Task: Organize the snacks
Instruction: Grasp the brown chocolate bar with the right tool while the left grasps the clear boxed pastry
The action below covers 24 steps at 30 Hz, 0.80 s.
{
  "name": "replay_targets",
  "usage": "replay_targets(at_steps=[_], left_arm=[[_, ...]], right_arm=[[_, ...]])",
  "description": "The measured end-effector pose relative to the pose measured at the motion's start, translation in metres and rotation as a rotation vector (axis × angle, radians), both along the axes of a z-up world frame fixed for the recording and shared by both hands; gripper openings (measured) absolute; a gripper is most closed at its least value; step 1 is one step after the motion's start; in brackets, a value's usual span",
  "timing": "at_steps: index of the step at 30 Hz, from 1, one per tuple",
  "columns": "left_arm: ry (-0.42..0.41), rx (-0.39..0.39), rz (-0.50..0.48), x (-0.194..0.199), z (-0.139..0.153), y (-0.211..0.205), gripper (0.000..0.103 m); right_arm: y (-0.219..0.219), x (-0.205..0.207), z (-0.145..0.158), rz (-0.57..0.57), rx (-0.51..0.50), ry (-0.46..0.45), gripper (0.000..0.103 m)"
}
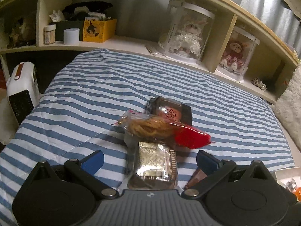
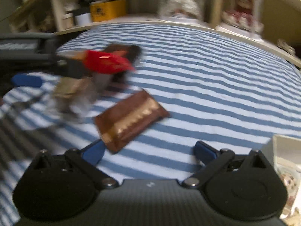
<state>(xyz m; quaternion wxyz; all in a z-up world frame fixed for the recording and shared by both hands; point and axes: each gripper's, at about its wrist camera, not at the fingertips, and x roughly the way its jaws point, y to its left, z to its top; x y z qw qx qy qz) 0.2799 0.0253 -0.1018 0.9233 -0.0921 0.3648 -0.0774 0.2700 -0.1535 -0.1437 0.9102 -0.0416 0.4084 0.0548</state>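
Observation:
Several wrapped snacks lie in a pile on the blue-and-white striped bedspread (image 1: 79, 98). In the left wrist view a clear-wrapped gold-and-brown cake (image 1: 154, 165) lies between the fingers of my open left gripper (image 1: 149, 160). Behind it are a bag of brown cookies (image 1: 148, 126), a red packet (image 1: 190, 136) and a dark tray snack (image 1: 172, 111). The right wrist view is blurred: a brown foil packet (image 2: 131, 116) lies just ahead of my open right gripper (image 2: 149, 151), its corner near the left finger. The red packet (image 2: 107, 62) and the left gripper (image 2: 26, 81) show at the left.
A cream headboard shelf (image 1: 122, 42) runs behind the bed with a yellow box (image 1: 99, 30), jars, and two dolls in clear cases (image 1: 188, 35). A white heater (image 1: 22, 90) stands left of the bed. A white box (image 2: 286, 162) with snacks sits at the right edge.

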Motion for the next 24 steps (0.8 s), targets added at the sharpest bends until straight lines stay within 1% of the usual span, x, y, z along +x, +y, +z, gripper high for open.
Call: replay_targets(at_steps=[2,3,5,7,8,9,10,11,13,15,16,17,18,20,24], left_arm=[[0.011,-0.012,-0.006,0.006,-0.002,-0.001,0.102],[0.017,-0.018,-0.01,0.009,-0.003,-0.002,0.102],[0.03,-0.026,-0.021,0.014,-0.005,-0.004,0.095],[0.057,-0.014,-0.028,0.017,-0.007,-0.006,0.082],[0.07,-0.003,-0.03,0.018,-0.008,-0.007,0.08],[0.08,0.007,-0.032,0.019,-0.009,-0.007,0.077],[0.09,0.016,-0.03,0.019,-0.011,-0.006,0.072],[0.097,0.016,-0.028,0.02,-0.012,-0.004,0.072],[0.105,-0.025,-0.03,0.021,-0.014,0.002,0.069],[0.106,-0.047,-0.038,0.021,-0.014,0.005,0.066],[0.106,-0.046,-0.044,0.021,-0.015,0.004,0.066],[0.105,-0.041,-0.049,0.021,-0.014,0.003,0.065],[0.104,-0.039,-0.053,0.021,-0.014,0.003,0.065],[0.106,-0.042,-0.051,0.021,-0.015,0.002,0.065],[0.105,-0.032,-0.049,0.023,-0.016,-0.001,0.064]], right_arm=[[-0.014,0.003,0.003,-0.067,-0.008,-0.011,0.101],[-0.019,0.004,0.005,-0.065,0.01,-0.014,0.102],[-0.024,0.003,0.01,-0.062,0.047,-0.003,0.102],[-0.022,0.0,0.018,-0.054,0.035,-0.022,0.102],[-0.019,0.0,0.021,-0.053,0.03,-0.031,0.102],[-0.018,0.0,0.026,-0.065,0.047,-0.033,0.102],[-0.02,0.003,0.029,-0.085,0.087,-0.027,0.102],[-0.022,0.007,0.03,-0.106,0.147,-0.011,0.101],[-0.026,0.018,0.029,-0.158,0.277,0.041,0.095],[-0.032,0.029,0.022,-0.234,0.422,0.102,0.081],[-0.033,0.034,0.019,-0.275,0.482,0.127,0.079],[-0.034,0.038,0.017,-0.315,0.519,0.137,0.079],[-0.033,0.041,0.017,-0.346,0.525,0.13,0.079],[-0.026,0.048,0.02,-0.377,0.494,0.108,0.079],[-0.01,0.066,0.019,-0.391,0.434,0.105,0.077]])
